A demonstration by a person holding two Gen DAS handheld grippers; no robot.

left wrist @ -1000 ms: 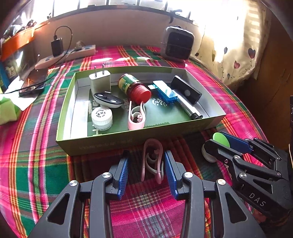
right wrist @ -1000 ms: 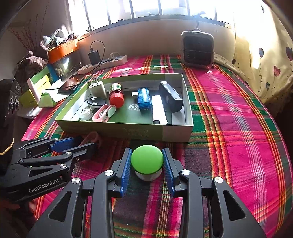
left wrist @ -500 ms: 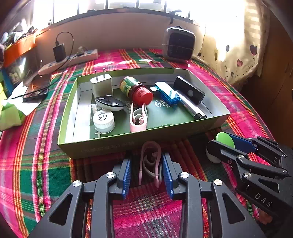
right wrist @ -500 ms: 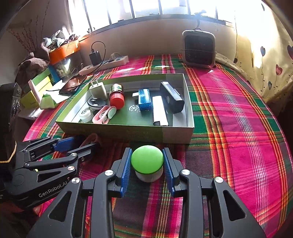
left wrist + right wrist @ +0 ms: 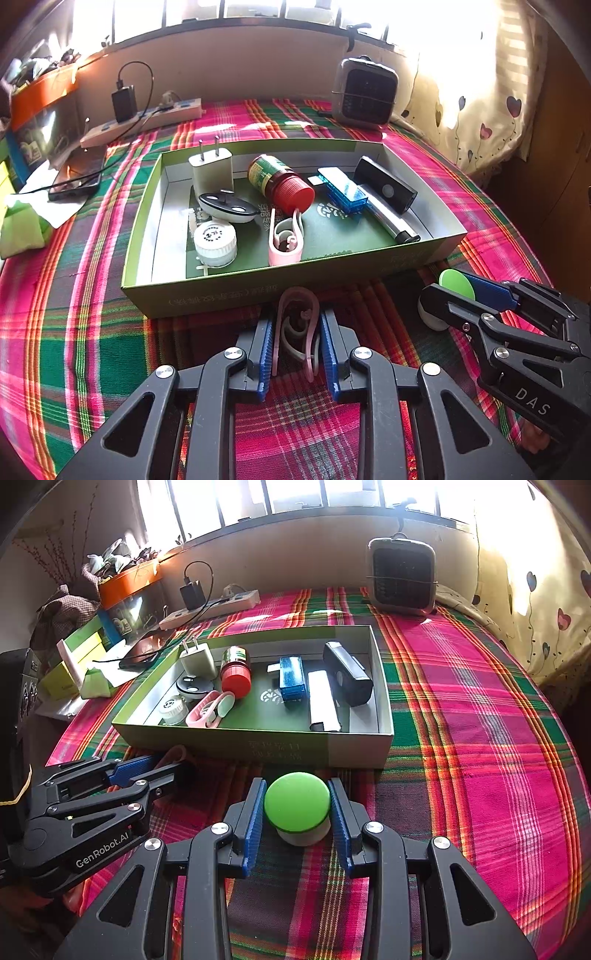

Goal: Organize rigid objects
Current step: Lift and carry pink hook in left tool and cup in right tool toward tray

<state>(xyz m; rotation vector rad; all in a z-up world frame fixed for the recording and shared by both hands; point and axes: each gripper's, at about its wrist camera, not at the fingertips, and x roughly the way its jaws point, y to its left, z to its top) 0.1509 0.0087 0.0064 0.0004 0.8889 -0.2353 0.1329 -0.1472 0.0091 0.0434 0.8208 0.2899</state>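
Note:
A green cardboard box (image 5: pixel 236 295) (image 5: pixel 354 746) lies on the plaid cloth and holds a white charger (image 5: pixel 211 171), a red-capped bottle (image 5: pixel 284 184), a pink clip (image 5: pixel 286 236), a blue case (image 5: pixel 341 192) and other small items. My left gripper (image 5: pixel 297 332) is shut on a second pink clip (image 5: pixel 299 317) just in front of the box. My right gripper (image 5: pixel 297 805) is shut on a green-capped white jar (image 5: pixel 297 805), also in front of the box; it shows in the left wrist view (image 5: pixel 456 284).
A small grey heater (image 5: pixel 400 578) stands at the back. A power strip (image 5: pixel 144 120) with a plugged charger, a phone (image 5: pixel 75 177) and green boxes (image 5: pixel 79 653) lie at the back left. A heart-pattern curtain (image 5: pixel 535 602) hangs at right.
My left gripper's fingers have closed in onto the pink clip. My right gripper stays around the green-capped jar and has barely moved.

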